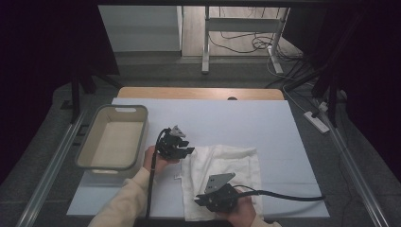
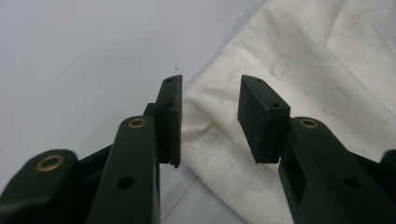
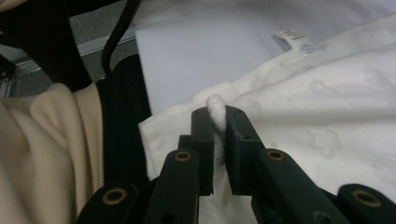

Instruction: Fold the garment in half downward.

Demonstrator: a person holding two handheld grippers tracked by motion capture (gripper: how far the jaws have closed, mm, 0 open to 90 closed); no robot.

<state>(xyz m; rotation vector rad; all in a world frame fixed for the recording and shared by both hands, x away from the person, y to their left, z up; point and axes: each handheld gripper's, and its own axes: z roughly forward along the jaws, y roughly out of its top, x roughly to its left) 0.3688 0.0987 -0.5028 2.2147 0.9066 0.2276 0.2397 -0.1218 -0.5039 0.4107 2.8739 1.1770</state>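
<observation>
Right of the grey basket (image 1: pixel 113 138), the left hand-held gripper (image 1: pixel 185 150) hovers with jaws apart over the upper left edge of the white cloth (image 1: pixel 227 175), nothing between them. The cloth lies on the table (image 1: pixel 265 120), its long axis running near-to-far. The right hand-held gripper (image 1: pixel 198 201) pinches its near left corner; the thin fold could slip free if pulled.

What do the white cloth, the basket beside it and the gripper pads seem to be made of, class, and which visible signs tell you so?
White cloth: probably soft cotton towelling, matt; it creases, bunches between the right gripper pads, and carries a sewn tag.
Basket: likely moulded plastic, smooth grey-beige, with a rounded rim and handle slot.
Pads on the left gripper: seemingly black rubber, matt, in thick blocks.
</observation>
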